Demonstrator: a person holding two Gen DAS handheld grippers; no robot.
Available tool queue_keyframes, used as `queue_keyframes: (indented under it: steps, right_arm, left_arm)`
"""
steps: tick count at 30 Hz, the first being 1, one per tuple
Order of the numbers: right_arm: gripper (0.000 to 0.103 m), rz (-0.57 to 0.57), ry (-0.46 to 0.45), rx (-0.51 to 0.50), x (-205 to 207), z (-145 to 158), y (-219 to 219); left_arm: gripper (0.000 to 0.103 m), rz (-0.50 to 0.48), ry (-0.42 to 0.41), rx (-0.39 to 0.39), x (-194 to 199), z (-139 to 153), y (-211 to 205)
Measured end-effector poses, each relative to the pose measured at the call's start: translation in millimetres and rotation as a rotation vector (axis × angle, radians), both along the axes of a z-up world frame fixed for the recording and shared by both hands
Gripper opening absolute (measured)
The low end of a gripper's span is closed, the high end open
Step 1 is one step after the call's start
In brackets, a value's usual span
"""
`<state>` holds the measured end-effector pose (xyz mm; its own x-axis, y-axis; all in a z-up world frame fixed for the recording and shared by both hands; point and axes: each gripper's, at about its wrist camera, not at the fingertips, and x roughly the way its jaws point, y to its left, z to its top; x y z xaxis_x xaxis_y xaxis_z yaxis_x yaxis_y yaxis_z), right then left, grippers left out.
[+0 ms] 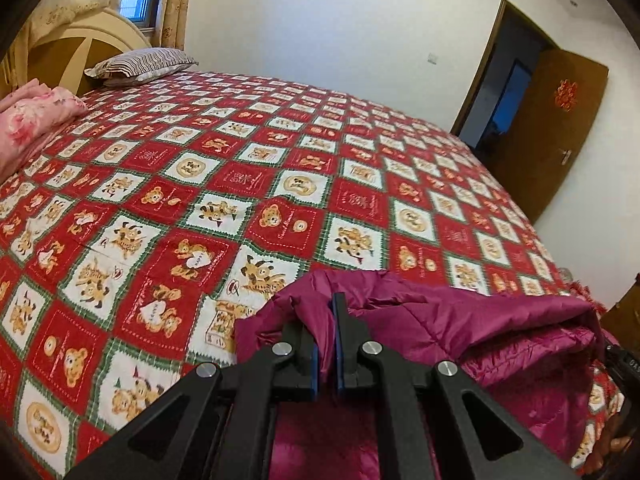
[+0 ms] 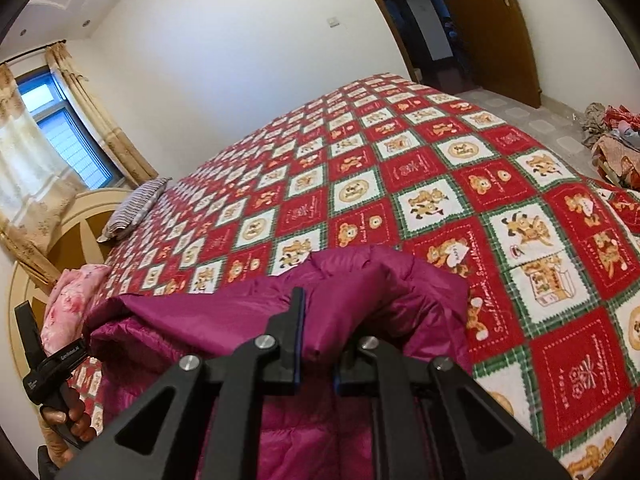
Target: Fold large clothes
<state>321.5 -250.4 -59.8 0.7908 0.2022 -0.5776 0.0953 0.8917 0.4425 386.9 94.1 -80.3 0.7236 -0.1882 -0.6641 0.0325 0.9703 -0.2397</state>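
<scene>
A magenta padded jacket (image 1: 460,320) hangs bunched over the near edge of the bed, and both grippers hold its upper edge. My left gripper (image 1: 322,316) is shut on a fold of the jacket, with fabric puffed up around its left finger. In the right wrist view the same jacket (image 2: 360,280) drapes over my right gripper (image 2: 320,320), which is shut on it; the fabric covers its right fingertip. The left gripper's handle (image 2: 52,360), held in a hand, shows at the left edge of that view. The jacket's lower part falls out of sight beneath the grippers.
The bed wears a red, white and green bear-patterned quilt (image 1: 240,160). A striped pillow (image 1: 144,62) and a folded pink blanket (image 1: 32,120) lie by the headboard. A brown door (image 1: 552,128) stands open beyond the bed. A heap of clothes (image 2: 612,140) lies on the floor.
</scene>
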Motion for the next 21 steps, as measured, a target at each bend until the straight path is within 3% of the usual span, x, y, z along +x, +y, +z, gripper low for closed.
queue_keyframes:
  steps: [11,13,15,17,21]
  right_arm:
    - [0.015,-0.025,0.057,-0.076,55,-25,7]
    - [0.023,-0.038,0.062,-0.108,60,-31,10]
    - [0.04,-0.048,0.066,-0.139,64,-38,13]
    - [0.049,-0.061,0.051,-0.169,65,-47,14]
    - [0.052,-0.07,0.034,-0.209,67,-64,20]
  left_arm:
    - [0.006,0.082,0.087,0.056,50,-32,-12]
    - [0.006,0.09,0.119,0.056,57,-42,-13]
    - [0.006,0.096,0.139,0.052,60,-51,-14]
    - [0.007,0.096,0.131,0.046,61,-61,-15]
    - [0.007,0.093,0.095,0.053,61,-75,-21]
